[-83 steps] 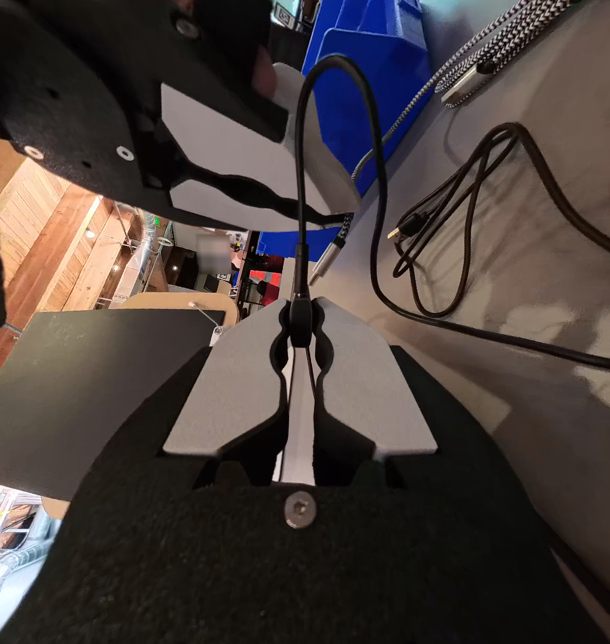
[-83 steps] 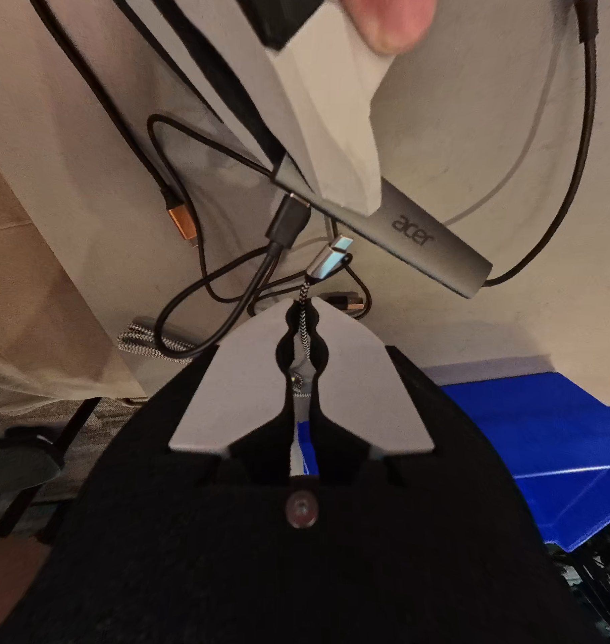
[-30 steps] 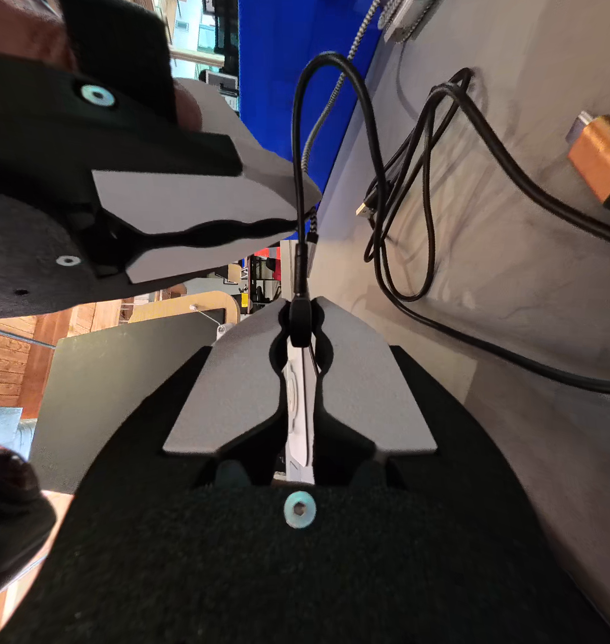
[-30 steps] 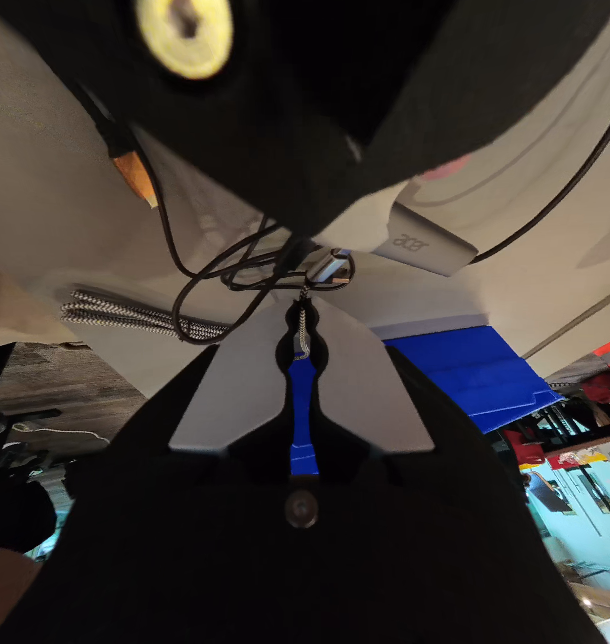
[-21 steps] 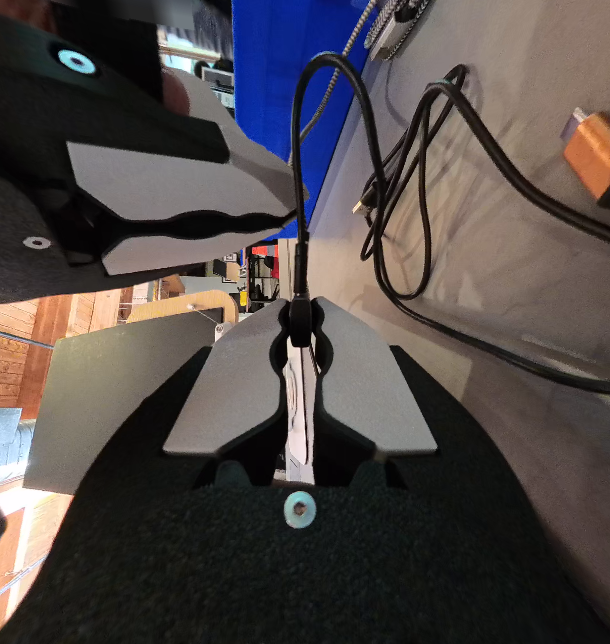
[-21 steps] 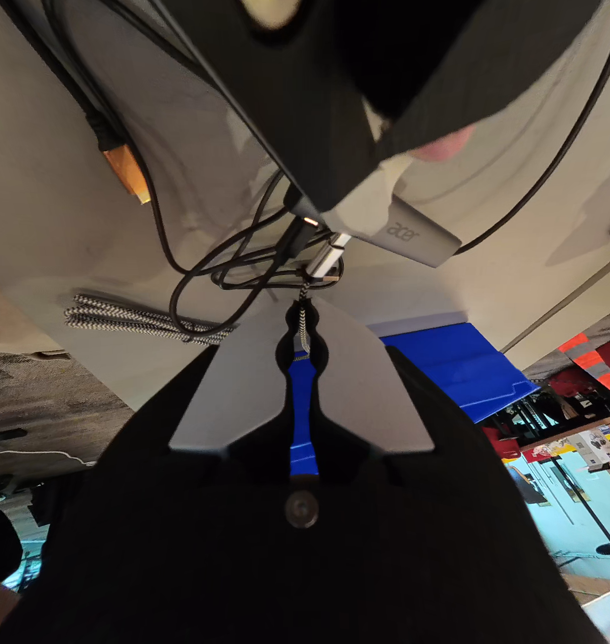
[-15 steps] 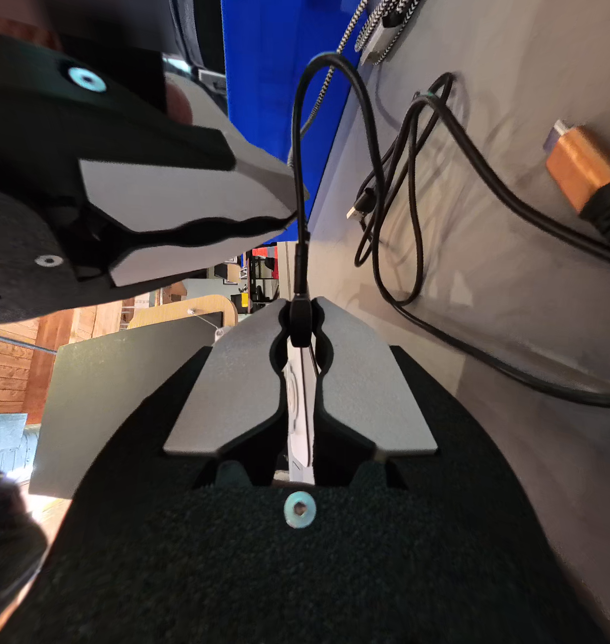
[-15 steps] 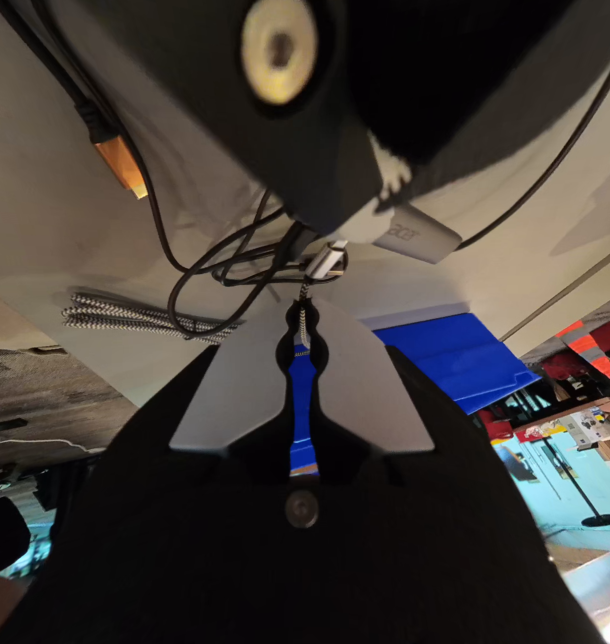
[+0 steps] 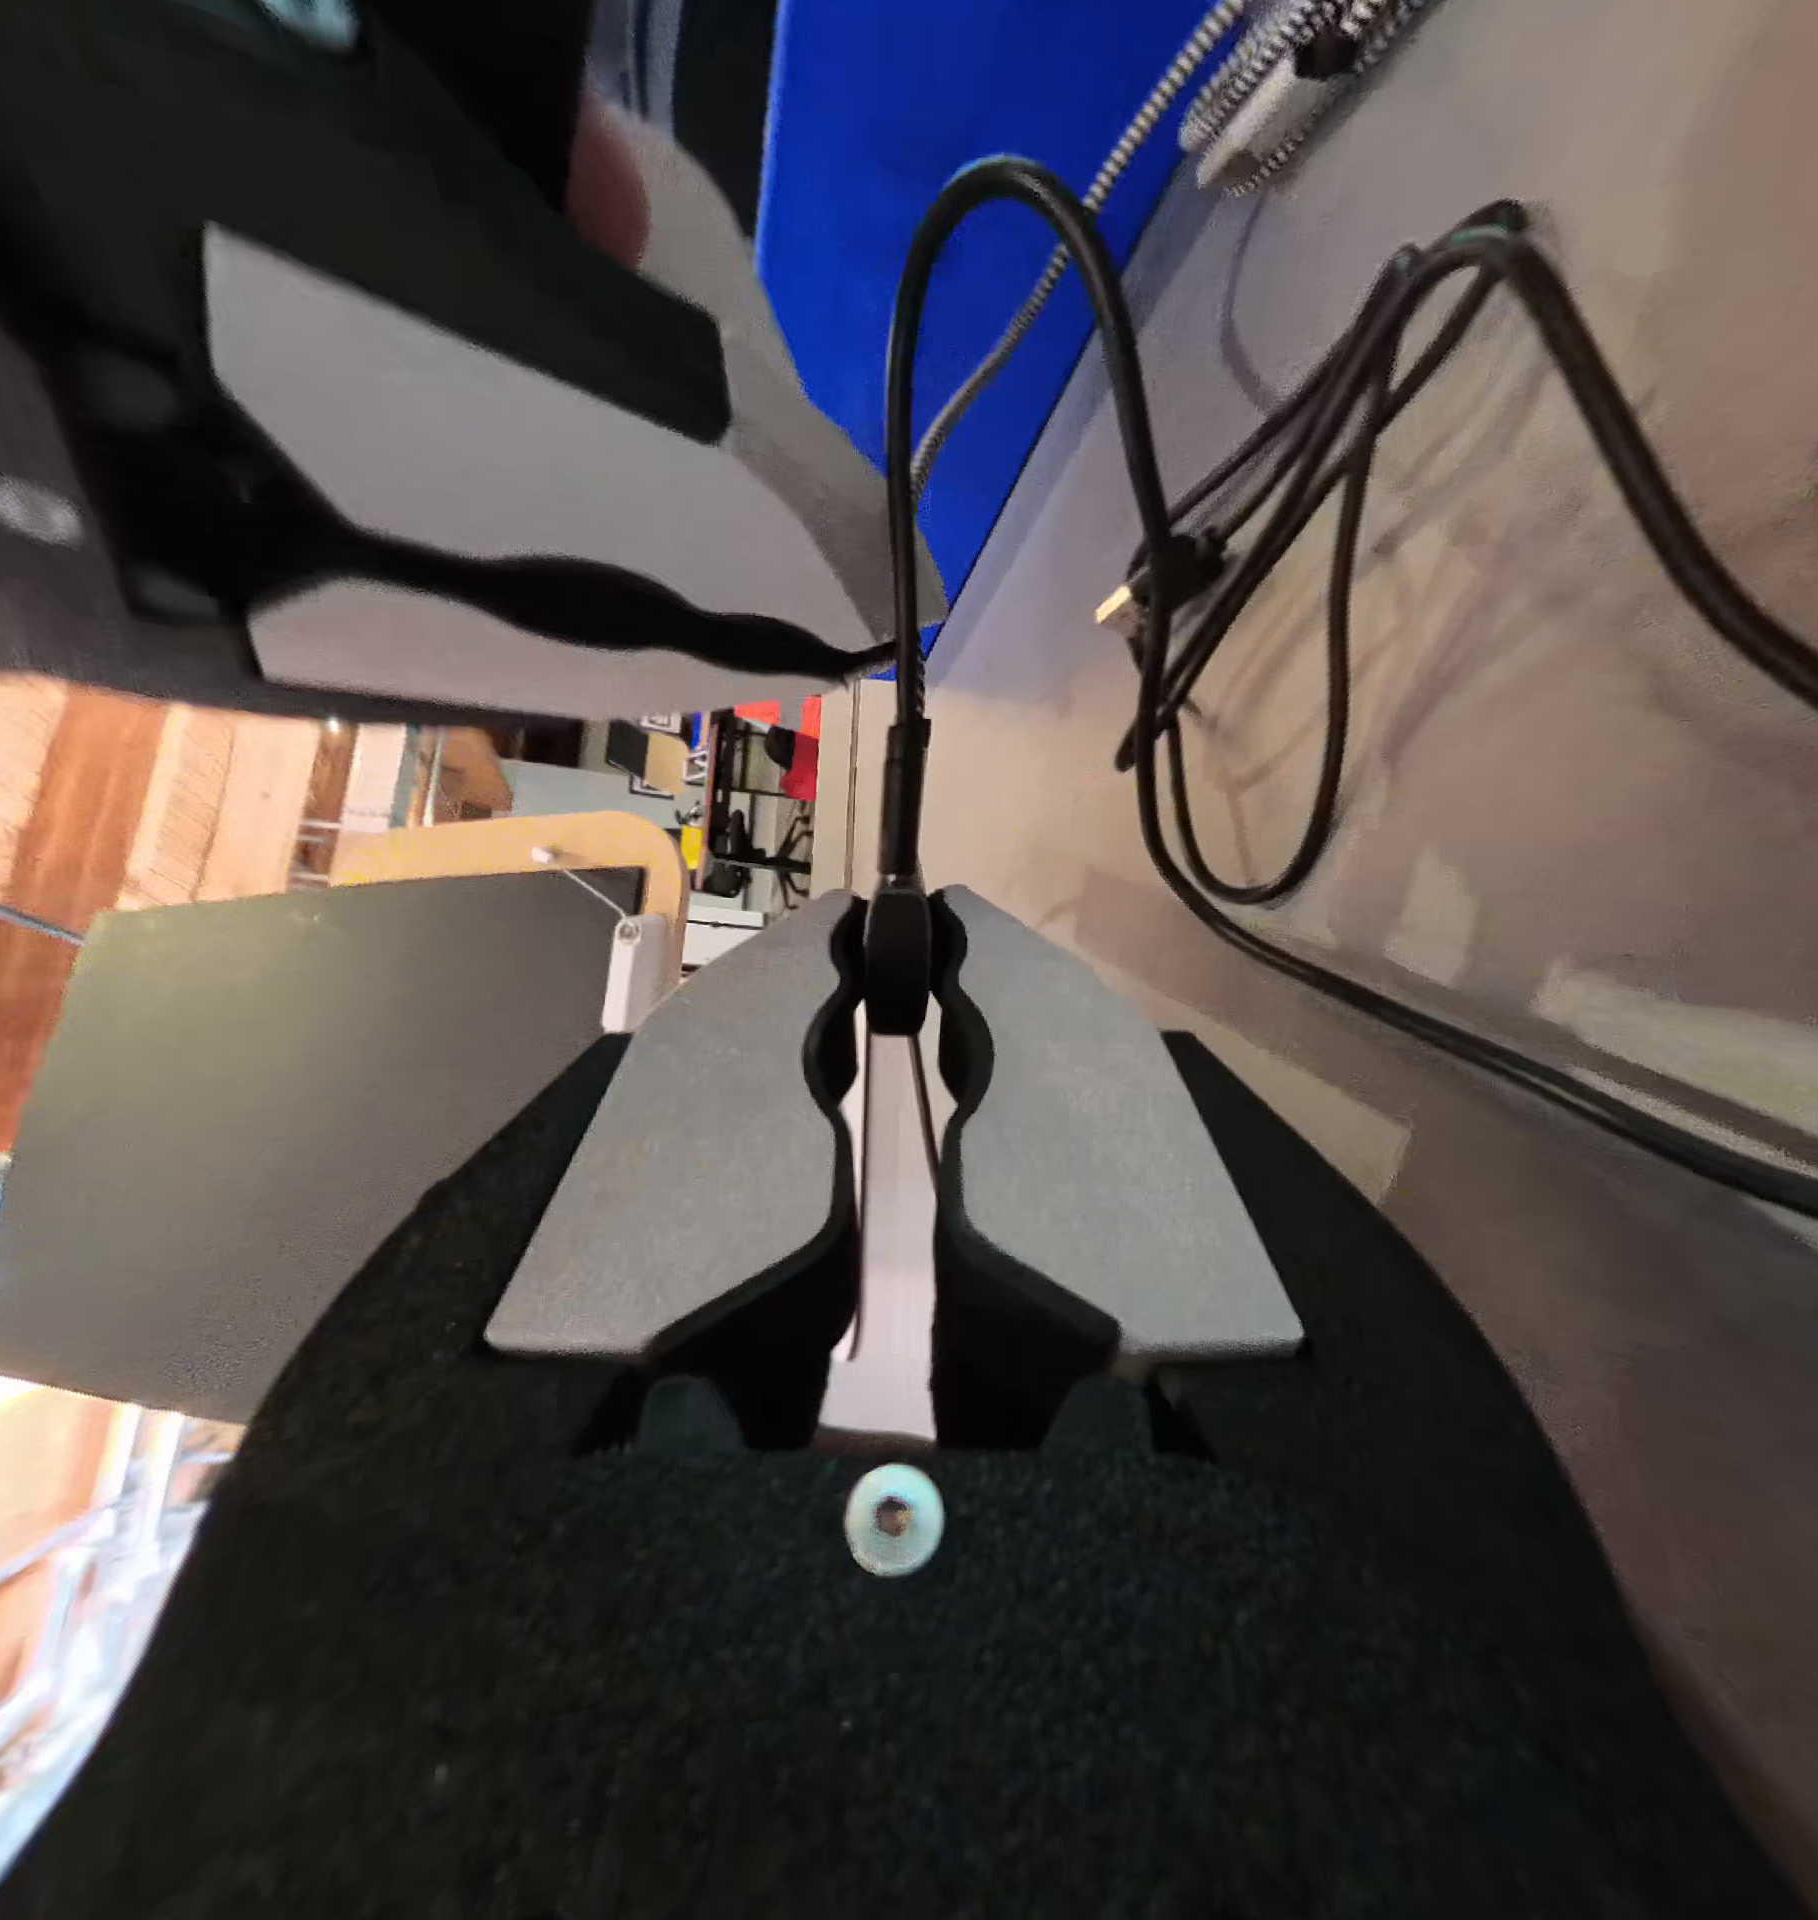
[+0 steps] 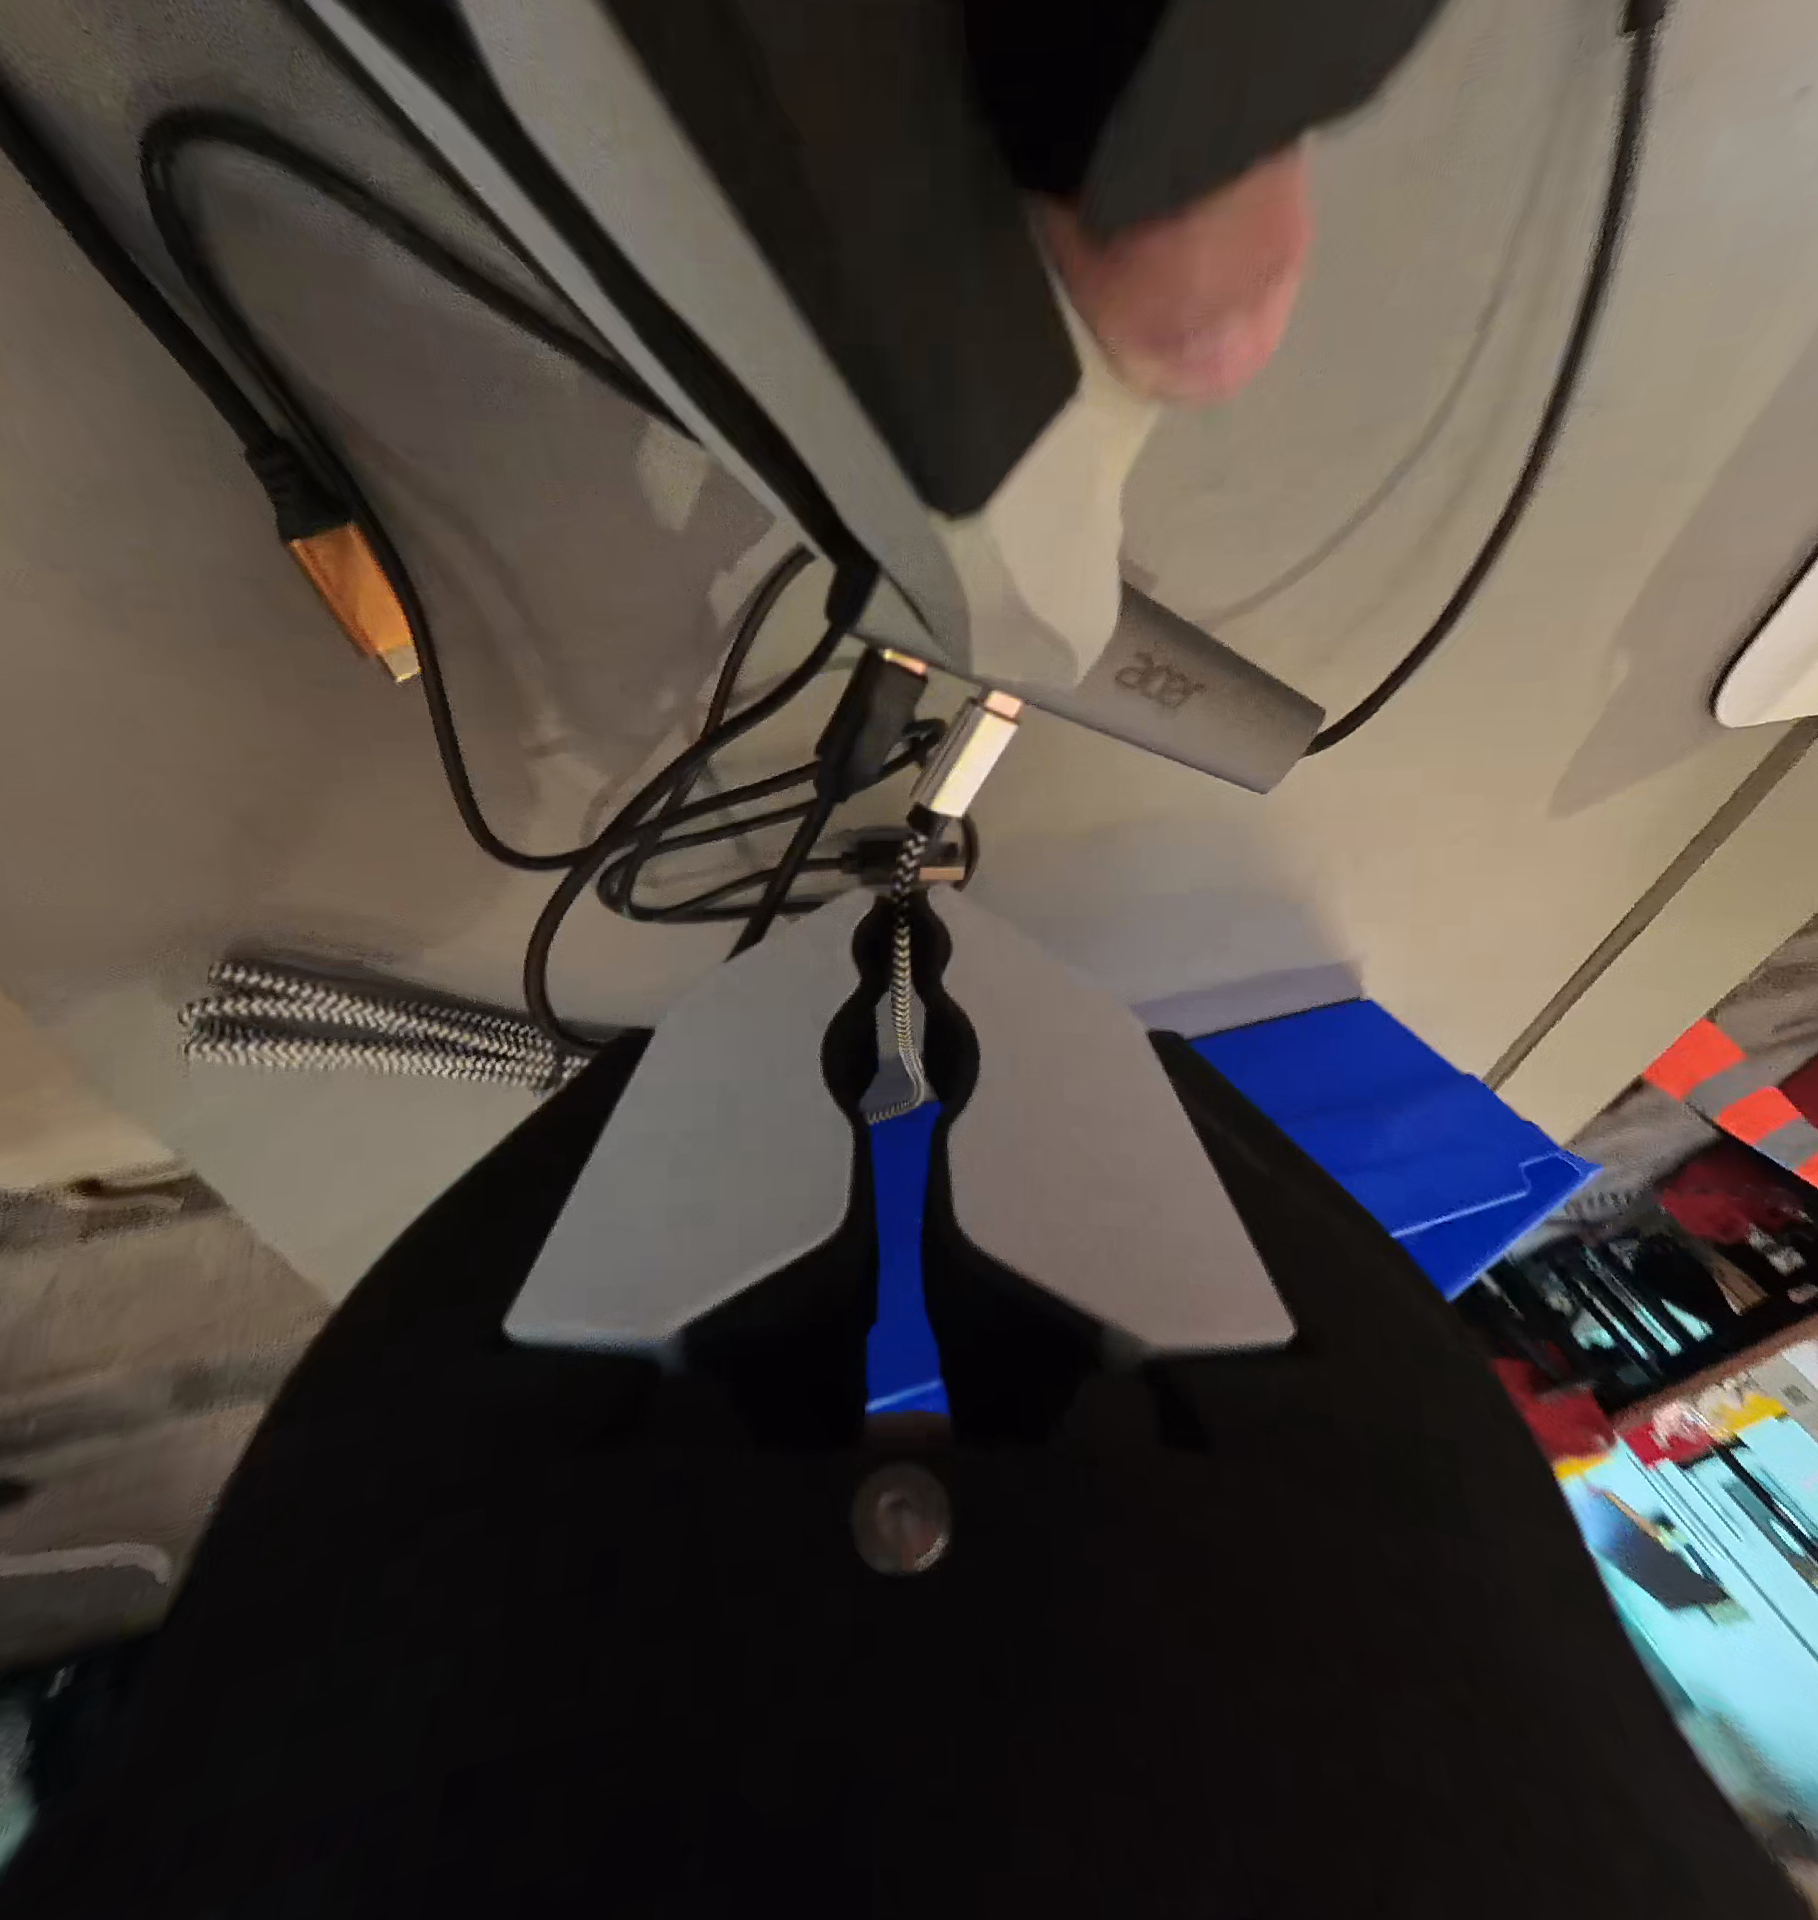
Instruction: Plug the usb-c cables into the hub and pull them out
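Note:
My left gripper [image 9: 897, 925] is shut on the grey hub; the hub's black cable end [image 9: 897, 966] sticks out past the fingertips and its cable [image 9: 998, 197] loops up and right. In the right wrist view the hub [image 10: 1196, 691] shows slanting out of the left gripper's fingers [image 10: 676, 312]. A black plug [image 10: 874, 707] sits in the hub's lower edge. My right gripper [image 10: 900, 935] is shut on a braided cable [image 10: 900, 977]. The cable's silver usb-c plug [image 10: 972, 753] touches the hub's edge beside the black plug; how deep it sits is unclear.
A blue bin [image 9: 936, 156] [image 10: 1404, 1174] stands at the table's edge. On the grey table [image 9: 1507, 831] lie coiled black cables [image 9: 1300, 520], an orange-tipped plug [image 10: 349, 603] and a braided cable bundle [image 10: 365, 1023]. A white object [image 10: 1798, 644] lies at the right. Across from one pair of fingers to the other is roughly 5 centimetres. Left tips and right tips are each some 35 centimetres from the white object [image 10: 1798, 644].
The silver plug, just below the hub 2.8 s ago, now has its tip at the hub's edge. Both views have swung and are blurred by motion. Both grips are unchanged.

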Demonstrator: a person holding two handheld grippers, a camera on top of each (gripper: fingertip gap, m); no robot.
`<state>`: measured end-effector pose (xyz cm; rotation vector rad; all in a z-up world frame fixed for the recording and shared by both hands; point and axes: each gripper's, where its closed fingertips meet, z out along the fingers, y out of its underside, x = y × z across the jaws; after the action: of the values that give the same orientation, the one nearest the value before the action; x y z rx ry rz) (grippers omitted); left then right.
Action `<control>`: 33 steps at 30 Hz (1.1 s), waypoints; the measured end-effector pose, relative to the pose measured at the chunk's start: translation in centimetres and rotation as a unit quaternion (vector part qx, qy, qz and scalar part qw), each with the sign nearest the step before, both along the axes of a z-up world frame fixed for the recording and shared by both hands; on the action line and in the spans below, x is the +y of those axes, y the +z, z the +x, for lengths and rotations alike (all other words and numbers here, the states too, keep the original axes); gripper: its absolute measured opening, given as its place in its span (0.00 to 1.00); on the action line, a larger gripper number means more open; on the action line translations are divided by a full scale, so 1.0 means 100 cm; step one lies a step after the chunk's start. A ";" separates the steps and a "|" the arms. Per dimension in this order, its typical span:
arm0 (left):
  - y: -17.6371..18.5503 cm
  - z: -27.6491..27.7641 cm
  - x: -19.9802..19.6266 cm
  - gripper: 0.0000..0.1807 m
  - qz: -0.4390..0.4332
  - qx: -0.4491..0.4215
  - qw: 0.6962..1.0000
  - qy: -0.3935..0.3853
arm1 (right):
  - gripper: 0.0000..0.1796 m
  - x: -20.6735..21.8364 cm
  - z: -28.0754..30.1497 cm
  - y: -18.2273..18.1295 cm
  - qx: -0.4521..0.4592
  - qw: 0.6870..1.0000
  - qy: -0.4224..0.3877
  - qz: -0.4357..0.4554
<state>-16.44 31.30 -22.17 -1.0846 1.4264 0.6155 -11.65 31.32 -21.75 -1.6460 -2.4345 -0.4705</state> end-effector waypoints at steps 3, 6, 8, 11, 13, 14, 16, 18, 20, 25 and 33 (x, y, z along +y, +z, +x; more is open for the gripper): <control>0.009 -0.004 0.001 0.05 -0.002 -0.040 0.999 -0.003 | 0.01 0.001 -0.007 0.013 0.105 0.994 0.006 -0.011; 0.025 -0.008 0.001 0.05 0.002 -0.094 0.996 -0.009 | 0.01 -0.001 -0.015 0.031 0.233 0.972 -0.002 -0.016; 0.033 -0.011 0.000 0.05 0.009 -0.122 0.992 -0.009 | 0.02 0.000 -0.019 0.042 0.325 0.946 -0.013 -0.018; 0.041 -0.010 -0.001 0.05 0.015 -0.148 0.989 -0.012 | 0.02 -0.001 -0.021 0.051 0.455 0.886 -0.060 -0.071; 0.040 -0.009 -0.001 0.05 0.019 -0.146 0.989 -0.012 | 0.03 -0.002 -0.021 0.048 0.510 0.846 -0.096 -0.125; 0.037 -0.007 -0.001 0.05 0.018 -0.139 0.990 -0.014 | 0.03 -0.003 -0.020 0.044 0.525 0.831 -0.111 -0.148; 0.032 -0.003 -0.002 0.05 0.017 -0.129 0.991 -0.014 | 0.04 -0.004 -0.021 0.037 0.546 0.806 -0.136 -0.185; 0.029 0.000 -0.001 0.05 0.015 -0.118 0.993 -0.011 | 0.05 -0.006 -0.023 0.031 0.558 0.785 -0.158 -0.217; 0.027 0.001 -0.001 0.05 0.018 -0.111 0.994 -0.010 | 0.04 -0.006 -0.025 0.029 0.572 0.765 -0.175 -0.241; 0.029 0.001 -0.003 0.05 0.011 -0.129 0.992 -0.009 | 0.03 -0.008 -0.024 0.032 0.592 0.727 -0.203 -0.284; 0.029 0.003 -0.008 0.05 -0.006 -0.145 0.989 -0.038 | 0.02 -0.014 -0.023 0.029 0.571 0.752 -0.173 -0.279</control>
<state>-16.18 30.45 -19.22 -1.0752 1.2131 0.3775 -13.96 29.89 -18.84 -1.7345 -1.3349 1.0635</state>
